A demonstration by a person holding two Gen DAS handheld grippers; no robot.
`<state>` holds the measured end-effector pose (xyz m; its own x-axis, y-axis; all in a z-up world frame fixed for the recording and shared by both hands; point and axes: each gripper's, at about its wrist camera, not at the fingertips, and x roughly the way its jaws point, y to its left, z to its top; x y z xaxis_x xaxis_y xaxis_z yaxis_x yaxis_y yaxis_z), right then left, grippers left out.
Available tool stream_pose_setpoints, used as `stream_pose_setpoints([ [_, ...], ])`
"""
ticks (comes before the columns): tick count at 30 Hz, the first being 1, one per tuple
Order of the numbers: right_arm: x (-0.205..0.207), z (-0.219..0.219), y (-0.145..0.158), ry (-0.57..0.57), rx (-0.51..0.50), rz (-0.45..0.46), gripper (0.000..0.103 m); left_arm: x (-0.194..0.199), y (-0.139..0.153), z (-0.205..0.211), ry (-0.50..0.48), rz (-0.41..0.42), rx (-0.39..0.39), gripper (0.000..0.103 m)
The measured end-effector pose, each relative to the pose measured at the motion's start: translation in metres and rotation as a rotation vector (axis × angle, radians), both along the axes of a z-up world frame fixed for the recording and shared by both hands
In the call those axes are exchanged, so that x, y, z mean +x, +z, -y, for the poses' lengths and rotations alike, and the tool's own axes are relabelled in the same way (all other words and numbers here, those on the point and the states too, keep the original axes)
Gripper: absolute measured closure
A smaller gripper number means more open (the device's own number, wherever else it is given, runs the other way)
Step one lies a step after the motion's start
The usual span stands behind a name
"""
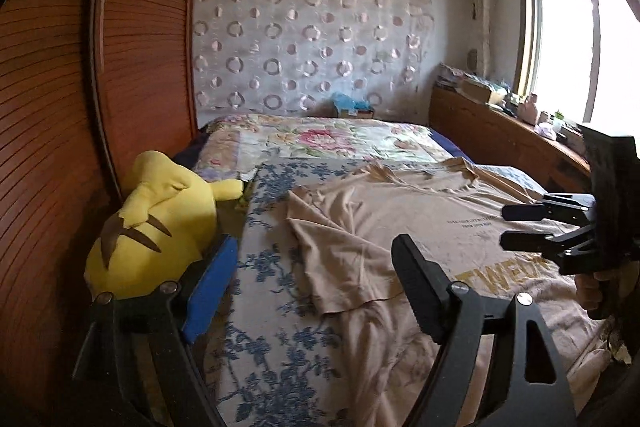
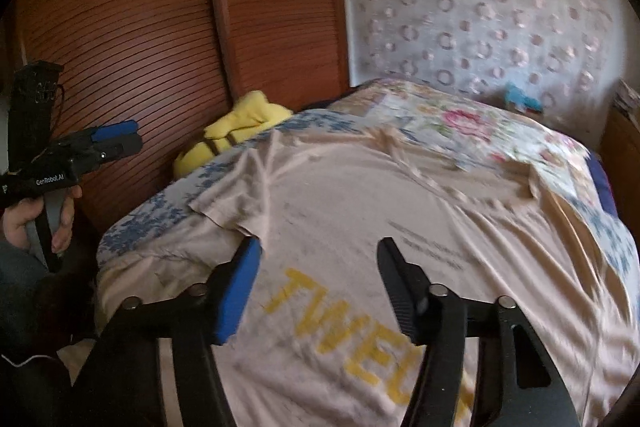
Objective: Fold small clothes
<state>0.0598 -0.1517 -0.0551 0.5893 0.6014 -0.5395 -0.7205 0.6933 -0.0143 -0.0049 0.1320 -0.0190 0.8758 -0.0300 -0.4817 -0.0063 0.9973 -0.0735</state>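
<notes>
T-shirt (image 2: 360, 211), just one, beige with yellow lettering, lies spread and wrinkled on the bed (image 1: 280, 307), one sleeve folded over. One yellow plush toy (image 1: 160, 227) lies beside it. My two grippers, left gripper (image 1: 316, 283) and right gripper (image 2: 320, 283), hover with jaws released, gripping nothing.

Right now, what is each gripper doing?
Left gripper: fingers open, nothing between them, above the blue-flowered sheet.
Right gripper: fingers apart, holding nothing, over the beige T-shirt.
</notes>
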Motion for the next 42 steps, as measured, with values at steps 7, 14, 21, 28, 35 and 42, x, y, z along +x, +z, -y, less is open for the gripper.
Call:
stream_pose_setpoints([
  [7,0.022,-0.078,-0.012,0.161,-0.059,-0.036,0.049,-0.01,-0.007,-0.012,0.047,0.014,0.02,0.023],
  [14,0.049,-0.145,-0.039,0.295,-0.107,-0.118,0.06,-0.017,-0.011,-0.027,0.085,0.007,0.006,0.023],
  [21,0.066,-0.192,-0.057,0.371,-0.201,-0.126,0.063,-0.021,-0.016,-0.039,0.109,-0.001,-0.009,0.023],
  [28,0.067,-0.21,-0.065,0.347,-0.258,-0.065,0.081,-0.019,-0.022,-0.041,0.104,-0.01,-0.011,0.023],
  [35,0.092,-0.193,-0.045,0.275,-0.135,-0.057,0.098,-0.017,-0.027,-0.036,0.085,-0.027,-0.008,0.023],
  [42,0.147,-0.154,-0.022,0.005,-0.053,-0.013,0.098,-0.015,-0.029,-0.028,0.064,-0.038,-0.008,0.023],
])
